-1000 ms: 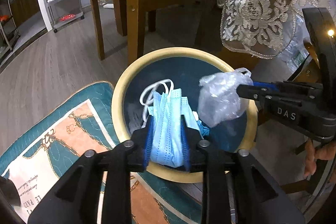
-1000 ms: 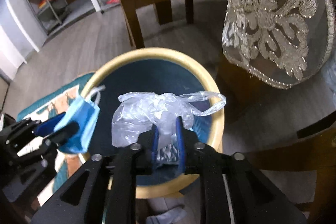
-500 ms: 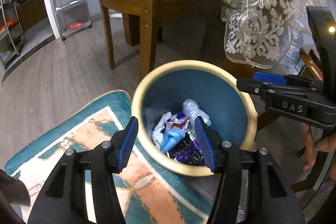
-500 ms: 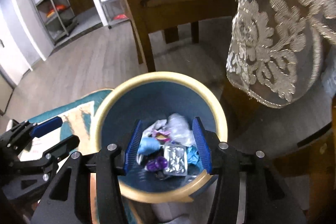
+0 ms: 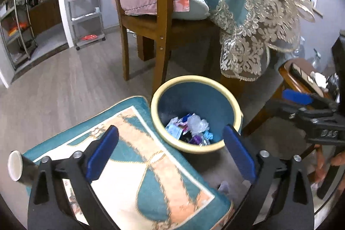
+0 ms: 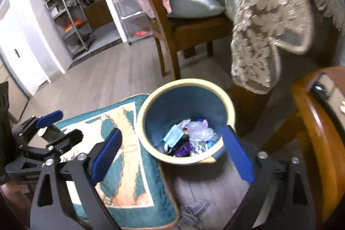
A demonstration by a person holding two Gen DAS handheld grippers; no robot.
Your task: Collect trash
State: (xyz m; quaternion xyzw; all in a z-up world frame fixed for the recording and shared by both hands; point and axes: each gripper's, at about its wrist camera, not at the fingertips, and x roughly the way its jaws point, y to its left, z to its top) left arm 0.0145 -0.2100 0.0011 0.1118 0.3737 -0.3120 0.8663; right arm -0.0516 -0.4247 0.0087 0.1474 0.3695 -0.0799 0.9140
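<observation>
A blue bin with a cream rim (image 5: pixel 195 79) (image 6: pixel 185 82) stands on the floor. Inside lie a blue face mask (image 5: pixel 174 132) (image 6: pixel 173 135), a clear plastic bag (image 5: pixel 197 123) (image 6: pixel 199 130) and other wrappers. My left gripper (image 5: pixel 170 152) is open and empty, raised above the mat near the bin. My right gripper (image 6: pixel 172 152) is open and empty, above the bin's near side. The right gripper also shows at the right of the left wrist view (image 5: pixel 310 107), and the left gripper at the left of the right wrist view (image 6: pixel 54 126).
A teal and orange mat (image 5: pixel 138 167) (image 6: pixel 120 167) lies left of the bin. A paper cup (image 5: pixel 16 165) lies at its left edge. A wooden chair (image 5: pixel 159 21) and a lace-edged tablecloth (image 5: pixel 256 21) stand behind. A wooden stool (image 6: pixel 319 126) is at right. Grey cloth (image 6: pixel 194 208) lies below.
Both grippers opened and dropped the mask and the plastic bag into the bin. Both then rose and pulled back from it.
</observation>
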